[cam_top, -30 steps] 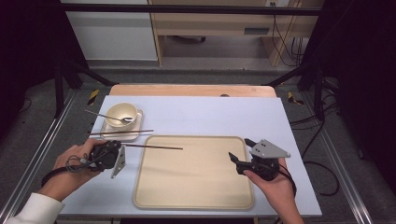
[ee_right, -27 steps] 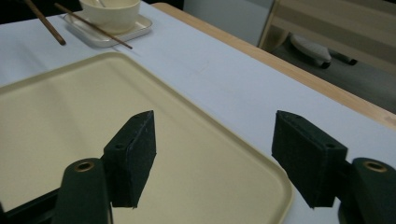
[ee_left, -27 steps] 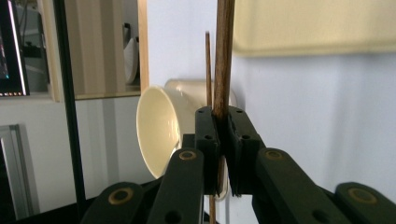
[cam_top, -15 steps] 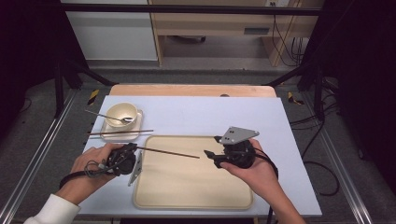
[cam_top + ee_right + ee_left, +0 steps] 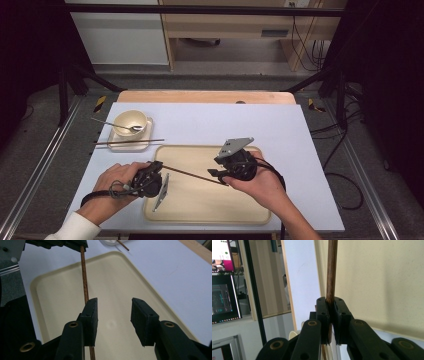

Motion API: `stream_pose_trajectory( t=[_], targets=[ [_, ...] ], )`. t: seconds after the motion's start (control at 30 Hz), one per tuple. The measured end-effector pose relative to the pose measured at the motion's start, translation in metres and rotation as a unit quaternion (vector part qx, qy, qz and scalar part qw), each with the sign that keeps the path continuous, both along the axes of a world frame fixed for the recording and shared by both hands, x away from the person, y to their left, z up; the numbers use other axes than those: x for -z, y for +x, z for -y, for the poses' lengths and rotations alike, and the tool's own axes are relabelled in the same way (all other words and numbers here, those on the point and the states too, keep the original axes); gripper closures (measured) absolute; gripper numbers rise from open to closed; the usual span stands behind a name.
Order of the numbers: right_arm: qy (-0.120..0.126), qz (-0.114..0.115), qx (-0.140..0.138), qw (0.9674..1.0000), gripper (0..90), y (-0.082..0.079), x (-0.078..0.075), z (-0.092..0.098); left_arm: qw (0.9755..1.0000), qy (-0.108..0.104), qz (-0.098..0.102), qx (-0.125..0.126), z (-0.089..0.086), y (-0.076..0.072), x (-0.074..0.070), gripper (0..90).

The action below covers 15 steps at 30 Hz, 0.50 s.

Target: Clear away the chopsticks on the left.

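Both hands have moved inward over the tray (image 5: pixel 250 212). The left gripper (image 5: pixel 156 169) fingers stay clamped on one end of the chopstick (image 5: pixel 192 174); its long axis reaches across the tray to the right gripper (image 5: pixel 219 175), whose fingers, just closing, still stand apart, the stick beside one pad

I think I am working in a lab room made for filming, not a home. Black metal poles (image 5: pixel 65 85) stand around the desk (image 5: pixel 280 125), far past my tongs on both sides. Black cables (image 5: pixel 305 45) hang down by the wall beyond the desk. The floor (image 5: pixel 40 150) is grey carpet. Off to the side of my left tongs (image 5: pixel 331 315) I see computer screens (image 5: pixel 223 300) glowing with pictures. The desk has a plain white sheet on it, like a set for tests.
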State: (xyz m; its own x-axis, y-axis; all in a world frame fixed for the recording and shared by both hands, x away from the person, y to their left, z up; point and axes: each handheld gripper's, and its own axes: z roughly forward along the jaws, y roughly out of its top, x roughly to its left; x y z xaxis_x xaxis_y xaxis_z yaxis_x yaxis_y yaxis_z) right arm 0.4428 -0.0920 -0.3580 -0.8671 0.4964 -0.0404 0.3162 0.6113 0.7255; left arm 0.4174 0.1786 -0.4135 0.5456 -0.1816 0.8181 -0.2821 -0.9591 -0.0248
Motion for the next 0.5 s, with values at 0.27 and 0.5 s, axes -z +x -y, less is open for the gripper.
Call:
stream_pose_trajectory(
  t=[0.27,0.5],
  targets=[
    [-0.01,-0.029,-0.018,0.9994,60.3,-0.003,0.004,-0.005,0.9999,-0.002,0.008,0.013,0.011,-0.006,0.0,84.2],
    [-0.014,-0.054,-0.029,0.998,60.7,-0.003,0.015,-0.013,0.9997,-0.008,0.014,0.02,0.017,-0.011,0.002,84.2]
  ],
)
